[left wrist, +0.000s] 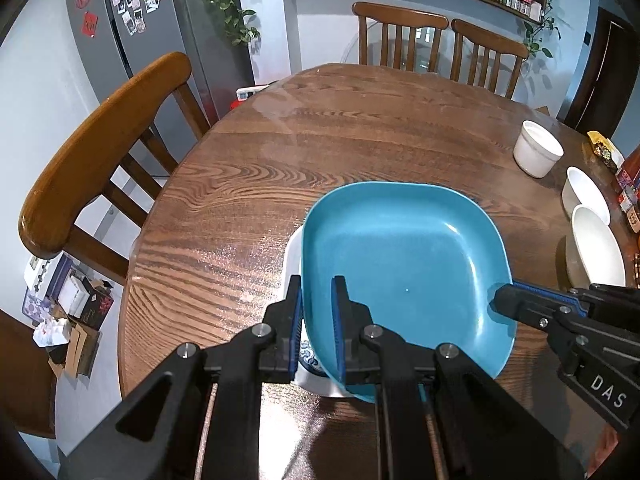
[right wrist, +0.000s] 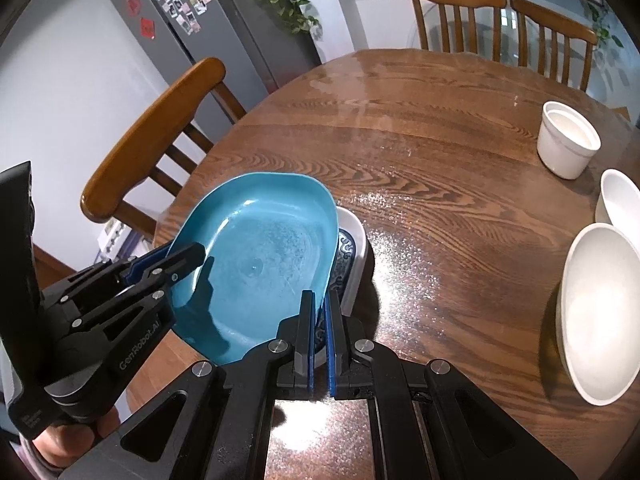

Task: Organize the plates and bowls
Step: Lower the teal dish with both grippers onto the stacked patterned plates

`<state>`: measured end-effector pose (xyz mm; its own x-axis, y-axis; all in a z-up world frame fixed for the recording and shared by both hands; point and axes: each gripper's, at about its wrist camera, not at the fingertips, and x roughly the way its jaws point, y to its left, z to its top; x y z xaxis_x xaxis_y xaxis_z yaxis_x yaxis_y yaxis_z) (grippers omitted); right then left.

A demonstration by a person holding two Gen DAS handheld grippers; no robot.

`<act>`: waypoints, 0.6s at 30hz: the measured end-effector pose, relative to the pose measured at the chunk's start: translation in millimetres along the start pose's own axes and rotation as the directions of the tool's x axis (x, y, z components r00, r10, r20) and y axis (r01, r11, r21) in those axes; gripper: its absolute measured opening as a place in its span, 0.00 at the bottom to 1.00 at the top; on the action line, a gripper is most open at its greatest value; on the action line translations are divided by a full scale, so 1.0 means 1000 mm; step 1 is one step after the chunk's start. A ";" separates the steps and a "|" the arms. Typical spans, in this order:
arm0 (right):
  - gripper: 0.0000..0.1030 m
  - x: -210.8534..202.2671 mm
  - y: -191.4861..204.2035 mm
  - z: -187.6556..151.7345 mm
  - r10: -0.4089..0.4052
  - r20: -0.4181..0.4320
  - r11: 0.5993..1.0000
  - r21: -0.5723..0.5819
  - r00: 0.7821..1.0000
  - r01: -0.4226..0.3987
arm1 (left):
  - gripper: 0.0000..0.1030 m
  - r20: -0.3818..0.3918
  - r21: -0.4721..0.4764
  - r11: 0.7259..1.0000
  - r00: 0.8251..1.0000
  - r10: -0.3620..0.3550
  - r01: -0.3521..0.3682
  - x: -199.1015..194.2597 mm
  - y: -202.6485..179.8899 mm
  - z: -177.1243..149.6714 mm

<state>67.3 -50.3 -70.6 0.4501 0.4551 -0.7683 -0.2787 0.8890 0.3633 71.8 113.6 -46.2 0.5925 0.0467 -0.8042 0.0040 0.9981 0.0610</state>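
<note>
While both grippers, left [left wrist: 317,320] and right [right wrist: 319,332], pinched the blue plate [left wrist: 404,264] with narrow fingers, uneven release could slide it off the patterned dish [right wrist: 348,256].

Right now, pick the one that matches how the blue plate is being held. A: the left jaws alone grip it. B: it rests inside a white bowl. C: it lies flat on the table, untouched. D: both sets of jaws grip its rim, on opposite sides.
D: the left gripper and the right gripper each pinch the rim of the blue plate, holding it tilted above the white patterned dish.
</note>
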 end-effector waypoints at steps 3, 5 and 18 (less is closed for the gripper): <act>0.05 0.003 0.000 0.001 -0.001 -0.008 1.000 -0.001 1.000 0.001 | 0.11 -0.010 -0.003 1.000 1.000 -0.001 0.001 0.004 0.000 0.000; 0.05 0.005 -0.001 0.001 -0.001 -0.015 1.000 0.000 1.000 0.001 | 0.11 -0.017 -0.004 1.000 1.000 -0.002 0.002 0.007 0.001 0.000; 0.05 0.019 0.000 0.004 -0.005 -0.051 1.000 0.004 0.999 0.006 | 0.11 -0.064 -0.004 1.000 0.998 -0.002 0.001 0.023 0.001 -0.004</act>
<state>79.5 -41.6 -83.5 0.4074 0.4472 -0.7962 -0.2728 0.8917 0.3612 82.1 116.1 -67.7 0.5396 0.0475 -0.8406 0.0012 0.9984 0.0572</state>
